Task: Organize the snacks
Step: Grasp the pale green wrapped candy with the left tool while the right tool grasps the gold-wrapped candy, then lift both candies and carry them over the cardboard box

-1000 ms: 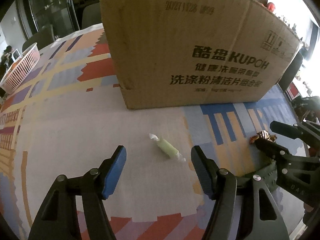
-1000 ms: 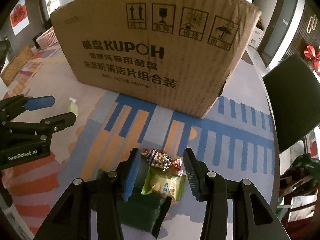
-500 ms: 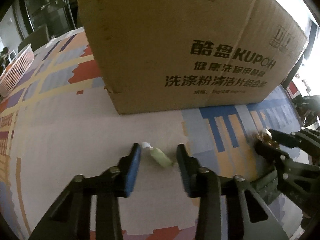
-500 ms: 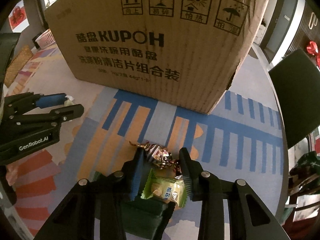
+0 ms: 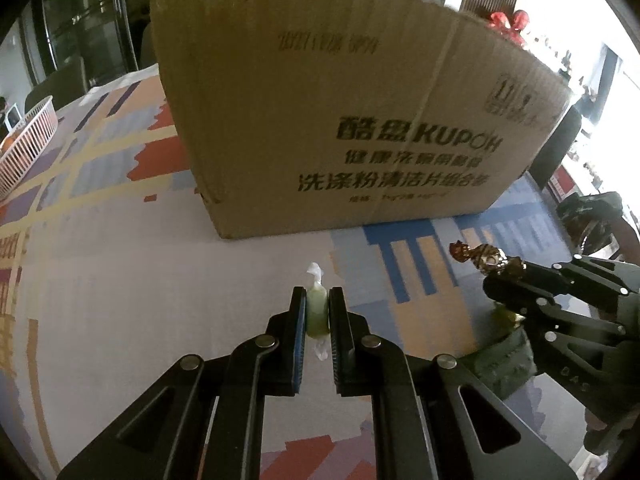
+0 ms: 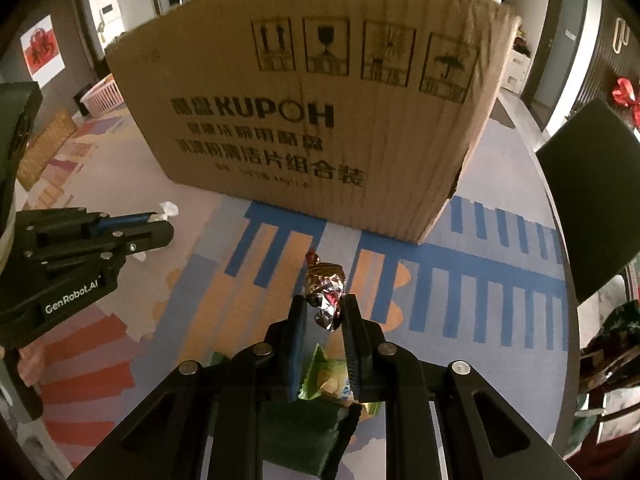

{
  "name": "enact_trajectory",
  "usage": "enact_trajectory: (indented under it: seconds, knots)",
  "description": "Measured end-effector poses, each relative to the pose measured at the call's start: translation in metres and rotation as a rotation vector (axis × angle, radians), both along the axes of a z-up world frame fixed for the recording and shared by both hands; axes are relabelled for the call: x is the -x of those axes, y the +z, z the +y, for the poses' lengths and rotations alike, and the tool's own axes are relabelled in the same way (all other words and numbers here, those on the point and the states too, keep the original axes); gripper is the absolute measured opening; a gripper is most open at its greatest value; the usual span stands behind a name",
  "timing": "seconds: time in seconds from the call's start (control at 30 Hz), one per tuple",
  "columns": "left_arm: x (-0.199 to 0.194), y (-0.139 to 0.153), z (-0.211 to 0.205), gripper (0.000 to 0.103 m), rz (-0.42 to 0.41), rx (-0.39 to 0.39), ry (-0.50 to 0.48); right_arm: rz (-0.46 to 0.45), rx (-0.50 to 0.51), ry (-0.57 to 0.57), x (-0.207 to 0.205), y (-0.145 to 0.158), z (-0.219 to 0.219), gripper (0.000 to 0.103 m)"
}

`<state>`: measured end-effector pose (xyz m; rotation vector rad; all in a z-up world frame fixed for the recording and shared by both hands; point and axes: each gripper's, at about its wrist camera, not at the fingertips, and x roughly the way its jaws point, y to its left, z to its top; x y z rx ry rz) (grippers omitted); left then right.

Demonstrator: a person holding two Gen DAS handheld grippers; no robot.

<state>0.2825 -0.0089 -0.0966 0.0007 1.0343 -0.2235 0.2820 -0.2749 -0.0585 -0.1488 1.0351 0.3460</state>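
My left gripper is shut on a pale green wrapped candy and holds it just above the patterned tablecloth. My right gripper is shut on a shiny foil-wrapped candy, lifted off the cloth; this candy also shows in the left wrist view. A big cardboard box stands just beyond both grippers; it also shows in the right wrist view. A green-and-yellow snack packet lies under the right gripper, next to a dark green packet.
A pink basket sits at the table's far left. A dark chair stands by the table's right edge. The left gripper shows at the left of the right wrist view.
Both grippers closed: the left on the green candy, the right on the foil candy. Both have lifted their candies off the cloth.
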Motion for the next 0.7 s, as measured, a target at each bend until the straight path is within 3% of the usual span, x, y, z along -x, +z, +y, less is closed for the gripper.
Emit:
enact_trajectory:
  seconds: [0.33,0.7]
  knots:
    - [0.019,0.021,-0.005,0.013,-0.039,0.027,-0.015,-0.028,-0.047,-0.012,0.008,0.017,-0.013,0.018]
    - [0.039,0.07,-0.015,0.013,-0.147,0.047,-0.035,-0.123,-0.087,-0.024,0.029,0.058,-0.02,0.018]
